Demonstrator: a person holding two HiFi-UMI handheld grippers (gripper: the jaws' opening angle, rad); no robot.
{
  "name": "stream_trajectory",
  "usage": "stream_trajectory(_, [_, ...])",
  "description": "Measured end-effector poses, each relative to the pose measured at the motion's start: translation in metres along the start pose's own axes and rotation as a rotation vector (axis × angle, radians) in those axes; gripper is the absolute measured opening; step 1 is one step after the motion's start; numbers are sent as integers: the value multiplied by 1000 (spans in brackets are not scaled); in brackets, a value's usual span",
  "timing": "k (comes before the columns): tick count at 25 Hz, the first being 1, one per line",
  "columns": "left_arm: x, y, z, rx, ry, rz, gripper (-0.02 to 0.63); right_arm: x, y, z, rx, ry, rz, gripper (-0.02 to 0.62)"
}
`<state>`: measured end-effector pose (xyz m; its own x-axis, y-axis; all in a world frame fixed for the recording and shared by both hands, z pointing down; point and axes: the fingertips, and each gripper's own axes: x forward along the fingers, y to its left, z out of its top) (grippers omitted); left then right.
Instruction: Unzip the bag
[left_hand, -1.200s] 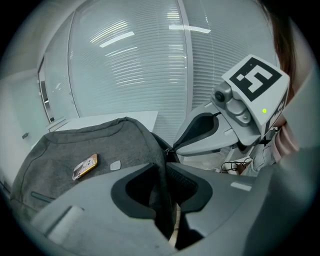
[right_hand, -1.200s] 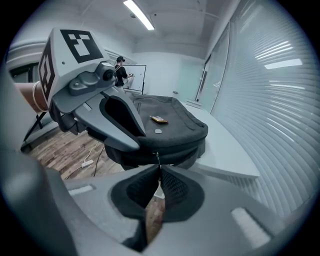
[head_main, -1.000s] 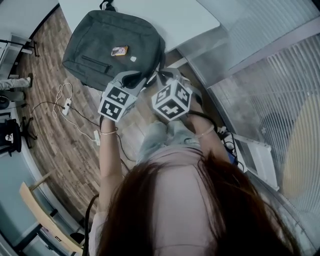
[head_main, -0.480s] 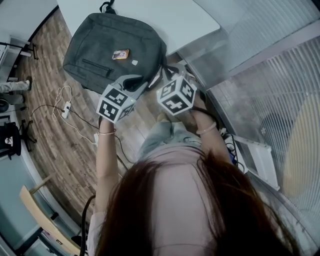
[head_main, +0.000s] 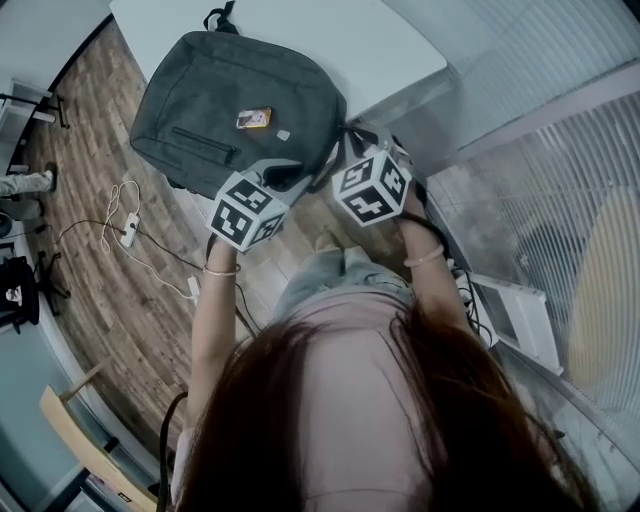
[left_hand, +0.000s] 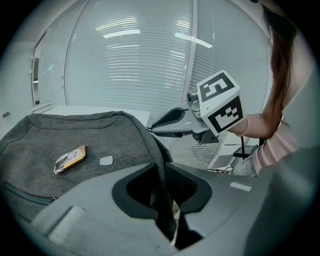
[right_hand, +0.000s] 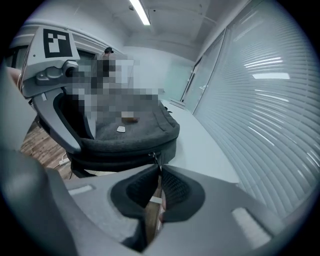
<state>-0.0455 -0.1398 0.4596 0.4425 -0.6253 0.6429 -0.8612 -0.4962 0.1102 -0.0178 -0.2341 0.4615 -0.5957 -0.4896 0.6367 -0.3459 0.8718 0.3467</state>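
A grey backpack lies flat on the white table, its near end hanging over the edge. My left gripper is at that near edge. In the left gripper view its jaws have just been closing and pinch a dark fold of the bag's rim. My right gripper is at the bag's near right corner. In the right gripper view it is shut on the zipper pull on the bag's side.
A small orange card and a pale patch sit on top of the bag. Cables and a power strip lie on the wooden floor at left. A slatted glass wall runs along the right, with a white frame below it.
The right gripper has moved up and right along the bag's near edge, away from the left gripper. The left gripper has stayed at the bag's rim.
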Motion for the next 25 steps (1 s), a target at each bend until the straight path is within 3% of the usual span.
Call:
stream_trajectory(9, [-1, 0, 0, -26, 1, -46, 71, 9, -16, 7, -26, 14, -49, 23])
stream_trajectory(25, [-2, 2, 4, -62, -4, -92, 69, 27, -37, 17, -50, -26, -4, 23])
